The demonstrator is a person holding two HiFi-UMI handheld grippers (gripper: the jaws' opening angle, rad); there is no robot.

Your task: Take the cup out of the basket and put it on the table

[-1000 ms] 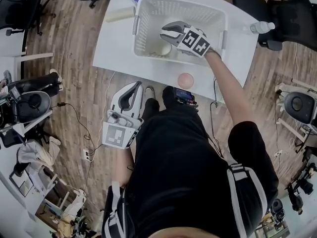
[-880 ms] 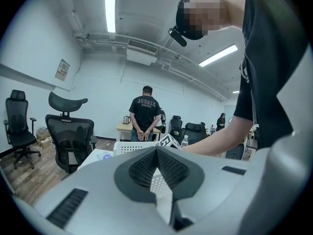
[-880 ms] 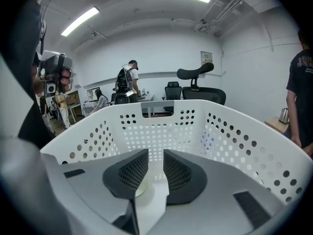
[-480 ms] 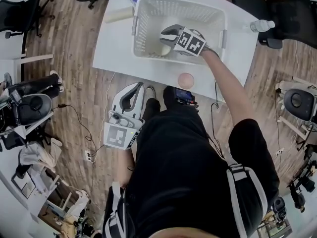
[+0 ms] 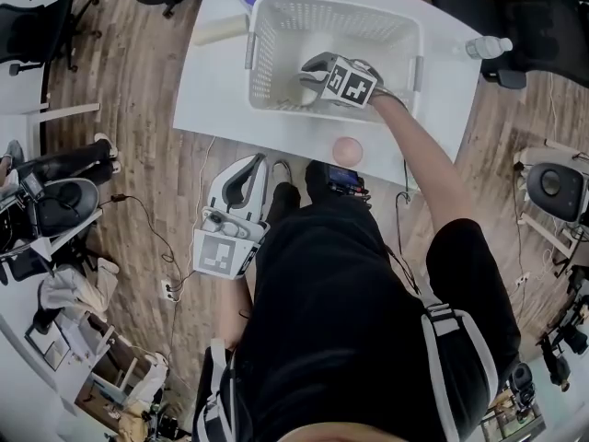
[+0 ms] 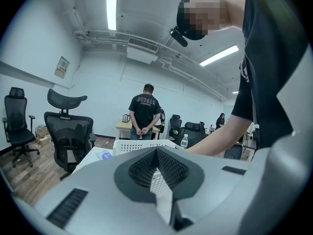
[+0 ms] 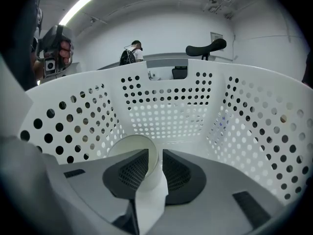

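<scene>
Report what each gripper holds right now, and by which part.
Right gripper: shut on the wall of the white cup at its rim, one jaw inside and one outside, within the basket. Left gripper: jaws together, holding nothing.

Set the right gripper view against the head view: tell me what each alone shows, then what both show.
Right gripper view only: the right gripper's jaws closed on the cup's wall, near its rim. Head view only: the left gripper held low, off the table, and a pinkish ball on the table. Both: the white basket with the cup inside.
</scene>
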